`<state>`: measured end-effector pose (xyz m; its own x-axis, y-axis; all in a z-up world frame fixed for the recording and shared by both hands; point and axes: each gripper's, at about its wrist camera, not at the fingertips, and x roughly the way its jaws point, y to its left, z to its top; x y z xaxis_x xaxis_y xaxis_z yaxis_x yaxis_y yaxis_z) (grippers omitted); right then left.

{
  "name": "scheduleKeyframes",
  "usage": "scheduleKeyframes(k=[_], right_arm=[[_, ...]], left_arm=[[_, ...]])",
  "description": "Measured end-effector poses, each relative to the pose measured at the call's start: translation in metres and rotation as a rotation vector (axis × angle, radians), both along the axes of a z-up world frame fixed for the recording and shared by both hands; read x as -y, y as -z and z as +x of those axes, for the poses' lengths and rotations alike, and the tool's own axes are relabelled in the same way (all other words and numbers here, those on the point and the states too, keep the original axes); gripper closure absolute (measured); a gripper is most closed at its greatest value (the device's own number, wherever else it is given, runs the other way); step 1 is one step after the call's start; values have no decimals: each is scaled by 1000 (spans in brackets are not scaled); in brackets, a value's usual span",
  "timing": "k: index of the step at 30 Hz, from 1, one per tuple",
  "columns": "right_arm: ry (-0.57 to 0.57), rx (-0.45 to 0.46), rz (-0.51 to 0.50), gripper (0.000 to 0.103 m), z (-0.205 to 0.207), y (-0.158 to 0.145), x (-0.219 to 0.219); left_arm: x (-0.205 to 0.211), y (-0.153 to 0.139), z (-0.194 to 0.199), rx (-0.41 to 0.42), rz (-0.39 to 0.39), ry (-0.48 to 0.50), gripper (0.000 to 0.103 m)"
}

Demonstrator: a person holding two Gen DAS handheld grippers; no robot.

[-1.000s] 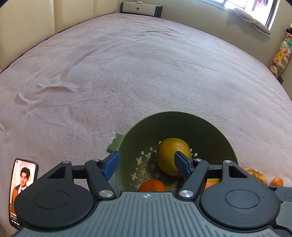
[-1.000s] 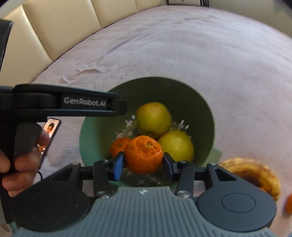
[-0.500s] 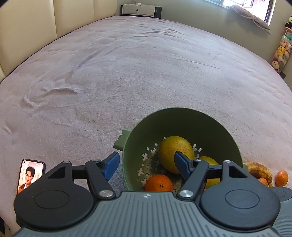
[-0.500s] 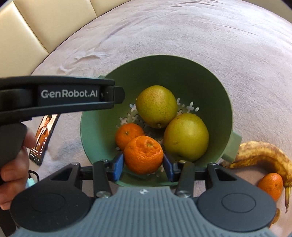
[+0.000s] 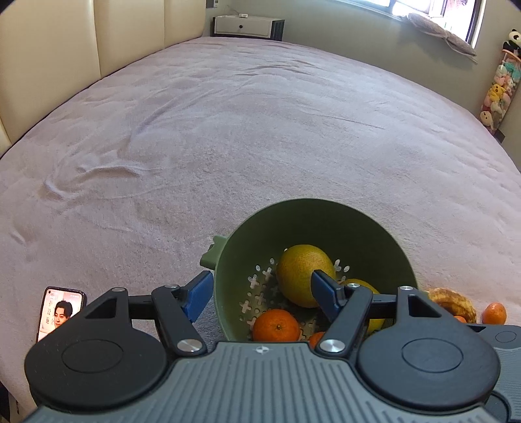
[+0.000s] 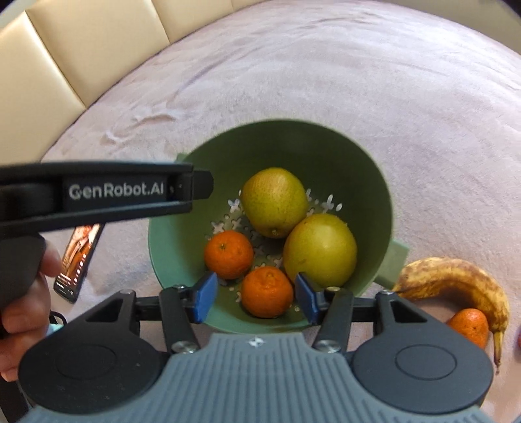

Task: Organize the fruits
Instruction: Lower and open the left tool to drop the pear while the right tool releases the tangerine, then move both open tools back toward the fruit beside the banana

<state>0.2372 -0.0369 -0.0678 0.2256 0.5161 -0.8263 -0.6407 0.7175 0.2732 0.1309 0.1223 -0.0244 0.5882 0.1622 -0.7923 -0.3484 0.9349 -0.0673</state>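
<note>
A green colander bowl sits on the pink bedspread and holds two yellow-green pears and two tangerines. My right gripper is open above the bowl's near rim, its blue pads apart on either side of the nearer tangerine, which lies in the bowl. My left gripper is open and empty at the bowl's near left rim. A spotted banana and another tangerine lie right of the bowl.
A phone with a lit screen lies on the bedspread left of the bowl. The left gripper's handle and the hand holding it cross the right wrist view. A padded headboard and a small cabinet are far off.
My right gripper opened and let go of the tangerine, which now rests in the bowl. The left gripper drew back slightly, so more of the bowl shows.
</note>
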Motion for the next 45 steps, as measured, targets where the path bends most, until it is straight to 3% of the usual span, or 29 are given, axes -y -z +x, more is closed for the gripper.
scheduleKeyframes(k=[11, 14, 19, 32, 40, 45], right_arm=[[176, 139, 36, 50, -14, -39, 57], [214, 186, 50, 45, -22, -47, 78], [254, 270, 4, 45, -38, -51, 108], [439, 292, -65, 44, -65, -48, 184], [458, 301, -146, 43, -70, -20, 205], [425, 302, -197, 43, -70, 4, 214]], left_arm=[[27, -30, -19, 107, -19, 67, 22], [39, -36, -24, 133, -22, 101, 22], [64, -38, -31, 151, -36, 180, 22], [135, -20, -48, 128, -38, 417, 22], [148, 4, -48, 129, -109, 457, 26], [160, 27, -44, 84, -70, 497, 28]])
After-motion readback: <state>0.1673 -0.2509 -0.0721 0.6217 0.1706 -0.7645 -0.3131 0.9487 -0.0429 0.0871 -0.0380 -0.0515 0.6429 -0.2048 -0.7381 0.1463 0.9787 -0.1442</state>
